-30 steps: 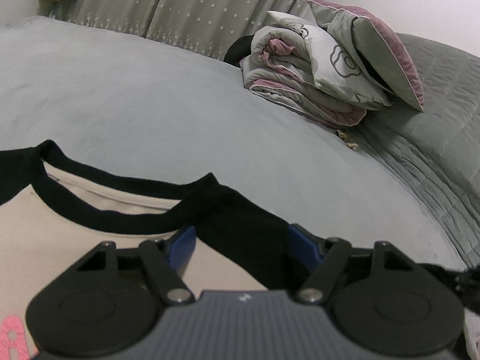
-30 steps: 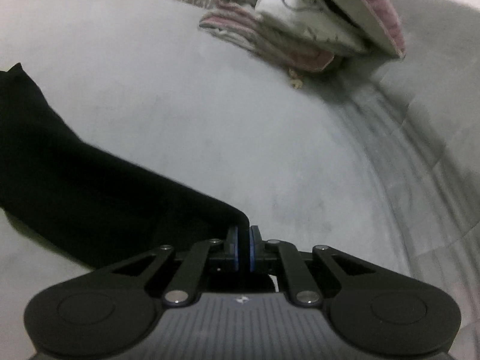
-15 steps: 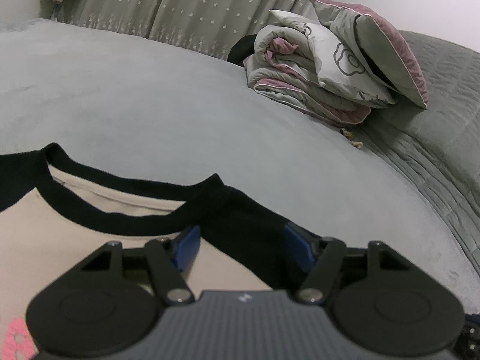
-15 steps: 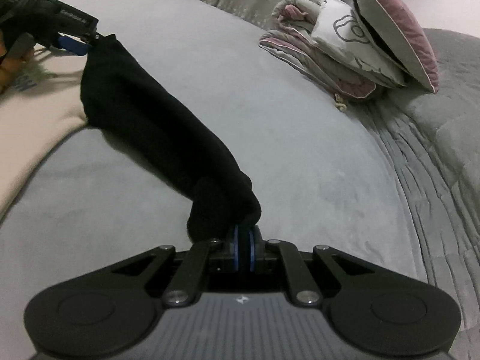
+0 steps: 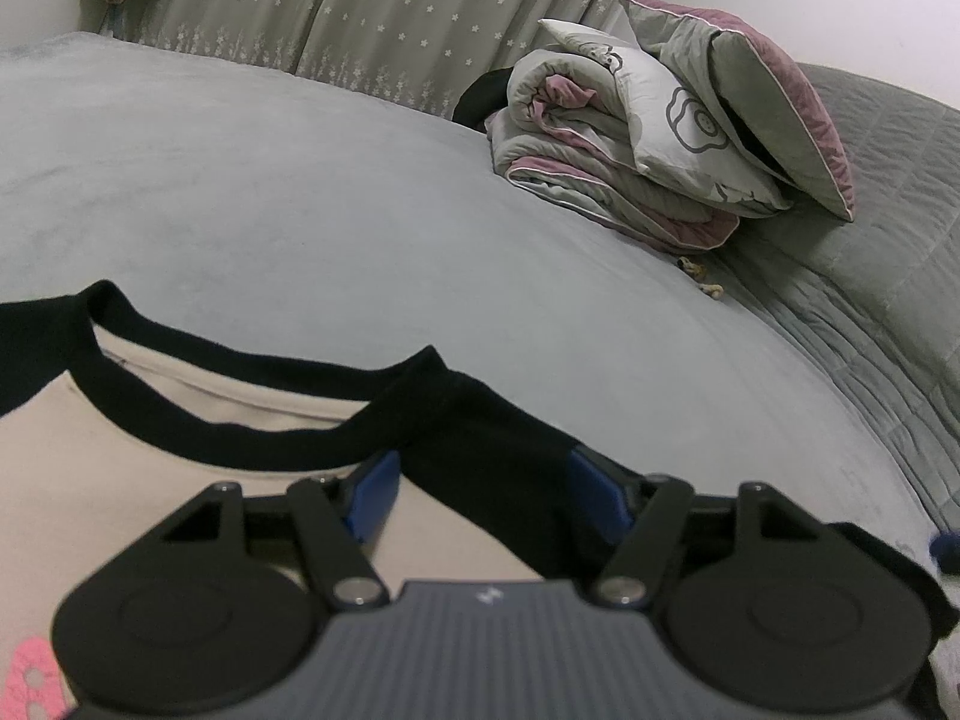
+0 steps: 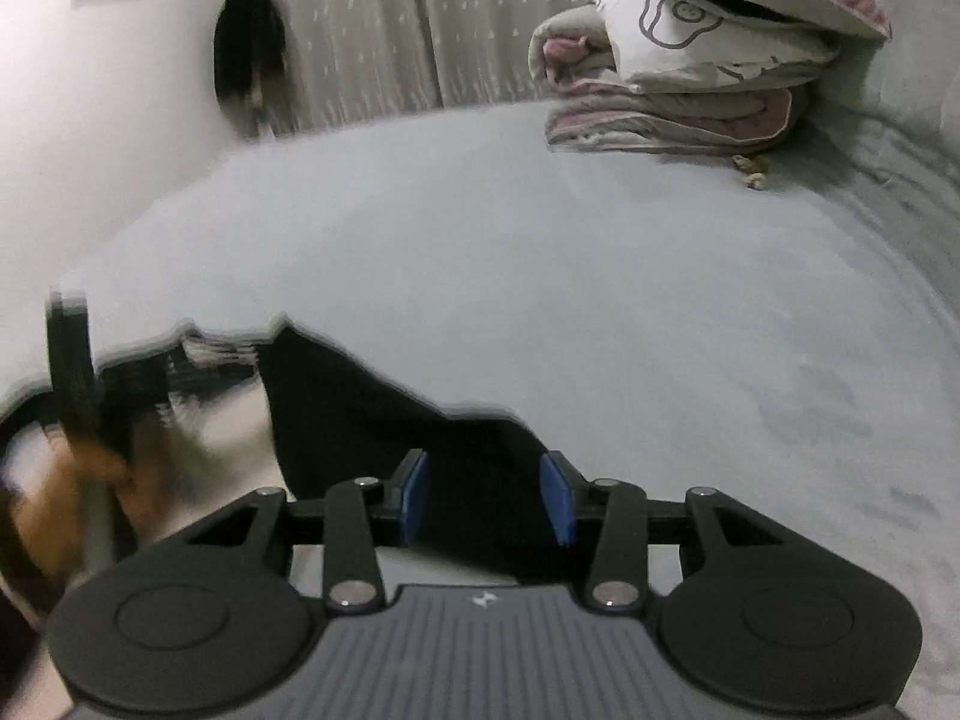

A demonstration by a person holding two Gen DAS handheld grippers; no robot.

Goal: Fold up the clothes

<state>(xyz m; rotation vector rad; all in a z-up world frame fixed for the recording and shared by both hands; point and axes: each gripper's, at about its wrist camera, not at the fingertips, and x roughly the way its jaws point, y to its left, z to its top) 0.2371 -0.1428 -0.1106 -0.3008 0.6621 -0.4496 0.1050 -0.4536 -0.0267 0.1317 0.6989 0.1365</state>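
My left gripper [image 5: 483, 495] and right gripper [image 6: 485, 495] are both spreading jaws wide over the shirt [image 5: 180, 456] lying low-left on the bed [image 5: 360, 210]; its black sleeve [image 6: 384, 420] probably needs regrasping next.

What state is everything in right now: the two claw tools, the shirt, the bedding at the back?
left gripper: open, fingers either side of the shirt's black shoulder.
right gripper: open, black sleeve between its fingers, not clamped.
shirt: lying flat on the bed, neckline visible, not yet folded.
duvet: folded in a pile.
pillow: leaning on top of the duvet.
curtains: drawn shut.
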